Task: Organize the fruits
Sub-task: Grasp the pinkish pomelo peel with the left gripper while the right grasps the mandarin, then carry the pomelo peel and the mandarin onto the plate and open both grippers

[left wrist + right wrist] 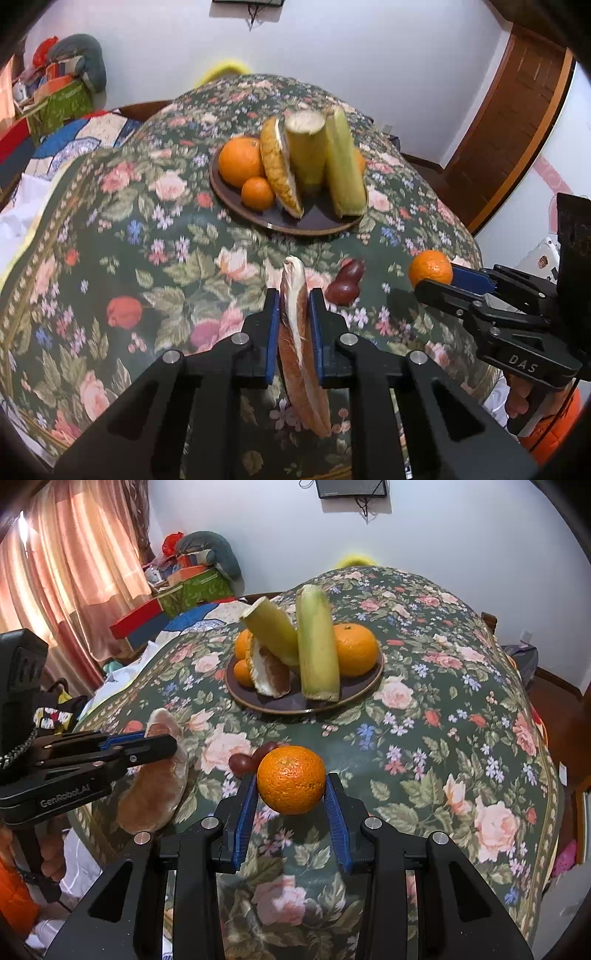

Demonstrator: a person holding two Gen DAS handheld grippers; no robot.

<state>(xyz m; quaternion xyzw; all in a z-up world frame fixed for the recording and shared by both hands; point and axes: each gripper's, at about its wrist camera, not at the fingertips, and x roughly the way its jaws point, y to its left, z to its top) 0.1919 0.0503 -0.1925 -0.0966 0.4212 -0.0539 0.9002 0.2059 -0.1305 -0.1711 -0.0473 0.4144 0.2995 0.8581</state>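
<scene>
A brown plate on the floral table holds two oranges, a pomelo wedge and two green cane pieces; it also shows in the right wrist view. My left gripper is shut on a pink pomelo wedge, held above the cloth, also seen in the right wrist view. My right gripper is shut on an orange, seen too in the left wrist view. Dark red grapes lie on the cloth between the grippers.
The table is covered by a dark green floral cloth. Boxes and bags are piled at the far left by a curtain. A wooden door stands at the right.
</scene>
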